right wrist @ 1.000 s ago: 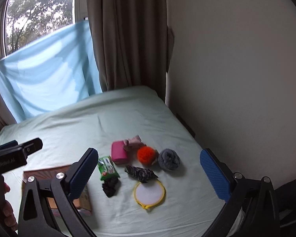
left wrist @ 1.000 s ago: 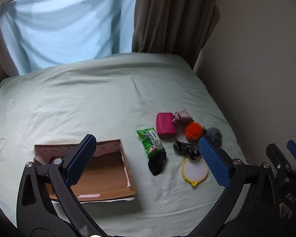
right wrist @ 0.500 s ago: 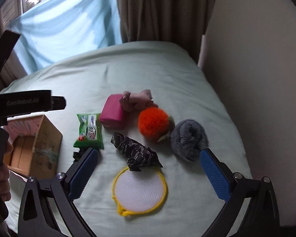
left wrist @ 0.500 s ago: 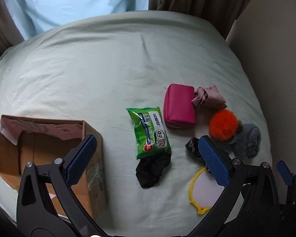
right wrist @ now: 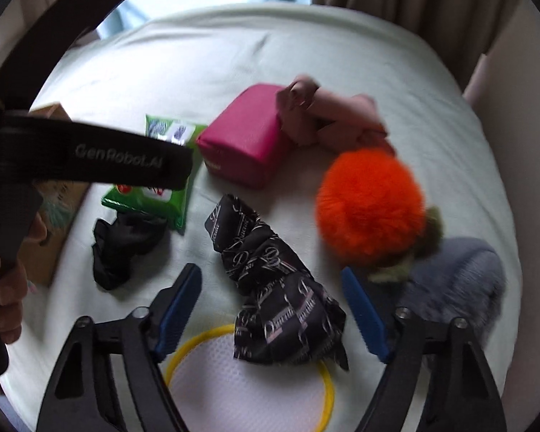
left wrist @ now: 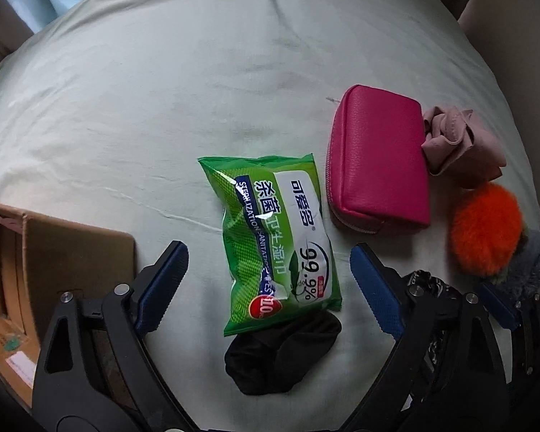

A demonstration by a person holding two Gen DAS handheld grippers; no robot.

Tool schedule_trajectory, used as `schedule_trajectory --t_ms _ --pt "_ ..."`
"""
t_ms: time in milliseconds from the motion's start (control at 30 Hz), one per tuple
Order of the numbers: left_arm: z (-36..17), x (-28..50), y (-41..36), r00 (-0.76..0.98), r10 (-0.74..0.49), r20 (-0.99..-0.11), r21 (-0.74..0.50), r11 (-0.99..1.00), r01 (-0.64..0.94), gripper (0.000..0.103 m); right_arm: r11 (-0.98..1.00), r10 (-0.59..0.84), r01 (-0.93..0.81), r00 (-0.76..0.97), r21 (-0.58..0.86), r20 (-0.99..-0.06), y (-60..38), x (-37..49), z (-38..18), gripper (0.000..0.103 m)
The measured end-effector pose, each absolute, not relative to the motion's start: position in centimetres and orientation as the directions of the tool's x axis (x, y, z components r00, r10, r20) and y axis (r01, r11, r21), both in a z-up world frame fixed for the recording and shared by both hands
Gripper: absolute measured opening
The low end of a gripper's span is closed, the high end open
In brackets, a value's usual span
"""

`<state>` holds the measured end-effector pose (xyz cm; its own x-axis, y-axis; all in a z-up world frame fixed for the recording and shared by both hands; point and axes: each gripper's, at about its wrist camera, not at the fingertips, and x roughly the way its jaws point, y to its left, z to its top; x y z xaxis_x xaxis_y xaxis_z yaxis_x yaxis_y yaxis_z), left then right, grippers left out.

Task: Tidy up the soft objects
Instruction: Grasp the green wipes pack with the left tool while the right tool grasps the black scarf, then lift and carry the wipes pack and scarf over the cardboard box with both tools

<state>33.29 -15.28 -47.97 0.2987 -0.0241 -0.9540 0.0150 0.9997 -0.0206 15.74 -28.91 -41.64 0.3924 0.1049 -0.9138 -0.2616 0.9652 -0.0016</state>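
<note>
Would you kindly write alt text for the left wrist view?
The open left tool hovers over a green wipes pack on a bed, a black sock below it. A pink pouch lies right, a box left.

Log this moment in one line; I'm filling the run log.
left tool: open, over wipes pack | right tool: open, over black scarf | nothing held

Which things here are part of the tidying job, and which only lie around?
Job:
wipes pack
black sock
pink pouch
pink cloth
orange pompom
patterned cloth
grey fluffy item
mesh hoop
box

Around:
bed sheet
curtain
</note>
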Motion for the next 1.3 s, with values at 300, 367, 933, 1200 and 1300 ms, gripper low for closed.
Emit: schedule_trajectory --t_ms 300,367,933,1200,1300 --pt "-51.1 36.4 -15.4 0.217 -0.052 -0.975 -0.047 0.999 0.026 0.061 0.949 0.110 -0.315 0.328 0.001 -0.938 -28.3 18.5 -43.9 0.048" --pt "-51.3 36.6 -15.7 0.219 -0.044 -0.975 -0.036 0.999 0.040 0.057 0.941 0.117 -0.339 0.331 -0.002 -0.936 -28.0 19.0 -43.8 0.041" --pt "-48.6 34.0 -15.1 0.299 -0.070 -0.952 -0.057 0.997 0.053 0.045 0.955 0.105 -0.297 0.382 -0.014 -0.918 -27.6 16.1 -41.1 0.031" --pt "-42.7 31.5 -14.7 0.365 -0.107 -0.925 -0.086 0.994 0.073 0.045 0.968 0.084 -0.248 0.449 -0.033 -0.890 -27.9 14.6 -34.8 0.031" --pt "-38.9 30.7 -14.1 0.402 -0.120 -0.908 -0.098 0.992 0.073 0.045 0.971 0.075 -0.235 0.476 -0.044 -0.876 -28.1 13.7 -31.2 0.031"
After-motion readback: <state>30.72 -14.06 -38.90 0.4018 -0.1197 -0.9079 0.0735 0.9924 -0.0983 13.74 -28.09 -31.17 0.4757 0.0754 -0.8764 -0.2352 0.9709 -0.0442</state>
